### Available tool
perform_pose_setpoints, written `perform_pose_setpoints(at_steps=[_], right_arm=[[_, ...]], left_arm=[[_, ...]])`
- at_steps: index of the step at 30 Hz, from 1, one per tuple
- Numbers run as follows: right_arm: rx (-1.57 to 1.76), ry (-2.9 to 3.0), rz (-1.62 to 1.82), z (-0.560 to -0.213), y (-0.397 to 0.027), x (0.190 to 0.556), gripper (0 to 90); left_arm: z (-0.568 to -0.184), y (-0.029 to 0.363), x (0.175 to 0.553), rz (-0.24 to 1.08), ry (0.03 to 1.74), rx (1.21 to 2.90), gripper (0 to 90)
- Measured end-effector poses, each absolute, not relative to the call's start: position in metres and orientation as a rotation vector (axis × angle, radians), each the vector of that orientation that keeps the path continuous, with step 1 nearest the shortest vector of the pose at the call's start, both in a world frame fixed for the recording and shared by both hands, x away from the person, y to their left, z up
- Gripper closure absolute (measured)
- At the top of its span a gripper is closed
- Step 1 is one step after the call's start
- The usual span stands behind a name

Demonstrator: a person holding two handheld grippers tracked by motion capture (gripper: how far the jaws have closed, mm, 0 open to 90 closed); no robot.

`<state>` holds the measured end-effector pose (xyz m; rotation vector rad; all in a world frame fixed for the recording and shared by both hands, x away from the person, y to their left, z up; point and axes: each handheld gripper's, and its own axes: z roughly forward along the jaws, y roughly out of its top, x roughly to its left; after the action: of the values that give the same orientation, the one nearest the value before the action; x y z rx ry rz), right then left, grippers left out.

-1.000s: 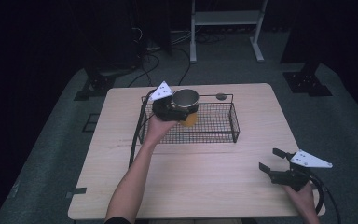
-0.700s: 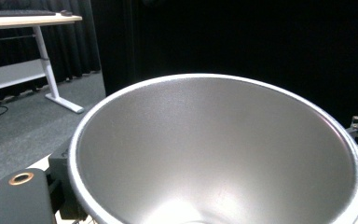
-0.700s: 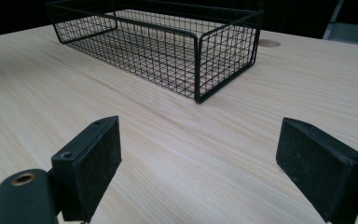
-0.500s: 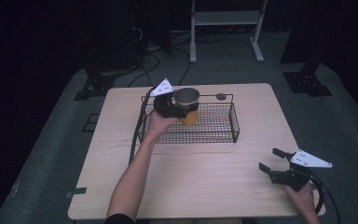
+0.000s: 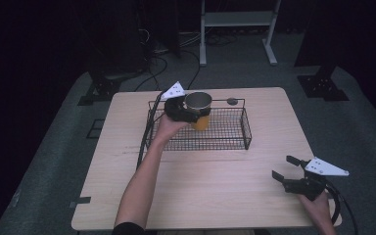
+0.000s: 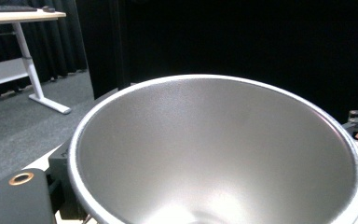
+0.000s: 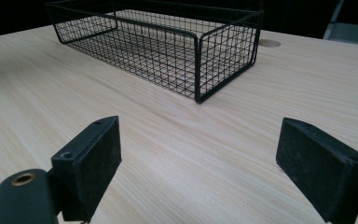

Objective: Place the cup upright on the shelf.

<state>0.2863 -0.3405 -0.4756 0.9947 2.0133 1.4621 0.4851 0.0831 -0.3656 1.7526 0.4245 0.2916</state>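
High view: the left gripper (image 5: 185,111) has its jaws clamped on an orange cup (image 5: 199,110) with a silvery inside, held upright over the rear left part of the black wire basket (image 5: 225,139) on the bench (image 5: 215,186). The cup's mouth faces up, its long axis near vertical. The right gripper (image 5: 288,171) hangs near the bench's front right corner, jaws spread and empty.

Left gripper view: the cup's metallic interior (image 6: 219,154) flares wide to a thin rim. It looks light, rigid and smooth, so likely slippery; a grip across the wall below the rim seems soundest.

Right gripper view: the parted jaws frame bare bench (image 7: 191,154), the basket (image 7: 168,46) lying well ahead.
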Motion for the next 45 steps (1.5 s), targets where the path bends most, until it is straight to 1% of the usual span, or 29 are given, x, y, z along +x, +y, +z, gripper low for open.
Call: perform_pose_setpoints(at_steps=[9, 11, 14, 17, 21, 26, 31, 35, 39, 45], right_arm=[[0.996, 2.012, 1.461, -0.476, -0.340, 0.286, 12.9], [0.998, 2.011, 1.463, -0.476, -0.340, 0.287, 12.9], [1.000, 2.010, 1.466, -0.476, -0.341, 0.287, 12.9], [1.000, 2.010, 1.467, -0.476, -0.341, 0.287, 12.9], [0.999, 2.011, 1.467, -0.476, -0.341, 0.287, 12.9], [0.999, 2.011, 1.469, -0.476, -0.341, 0.286, 12.9], [0.997, 2.011, 1.469, -0.476, -0.341, 0.286, 12.9], [0.997, 2.011, 1.471, -0.476, -0.341, 0.286, 12.9], [0.992, 2.013, 1.471, -0.476, -0.341, 0.286, 12.9], [0.993, 2.012, 1.471, -0.476, -0.341, 0.286, 12.9]], left_arm=[[-0.371, 0.089, 0.497, 0.314, 0.452, 1.778, 12.2], [-0.371, 0.087, 0.502, 0.304, 0.449, 1.813, 12.2], [-0.372, 0.082, 0.504, 0.322, 0.435, 1.813, 12.2], [-0.375, 0.078, 0.509, 0.288, 0.430, 1.833, 12.2], [-0.379, 0.070, 0.512, 0.286, 0.415, 1.863, 12.2], [-0.384, 0.063, 0.517, 0.277, 0.402, 1.860, 12.3], [-0.390, 0.061, 0.520, 0.266, 0.395, 1.880, 12.2], [-0.397, 0.061, 0.522, 0.241, 0.382, 1.914, 12.2], [-0.403, 0.058, 0.522, 0.247, 0.358, 1.969, 12.1], [-0.409, 0.055, 0.524, 0.226, 0.347, 1.985, 12.1]])
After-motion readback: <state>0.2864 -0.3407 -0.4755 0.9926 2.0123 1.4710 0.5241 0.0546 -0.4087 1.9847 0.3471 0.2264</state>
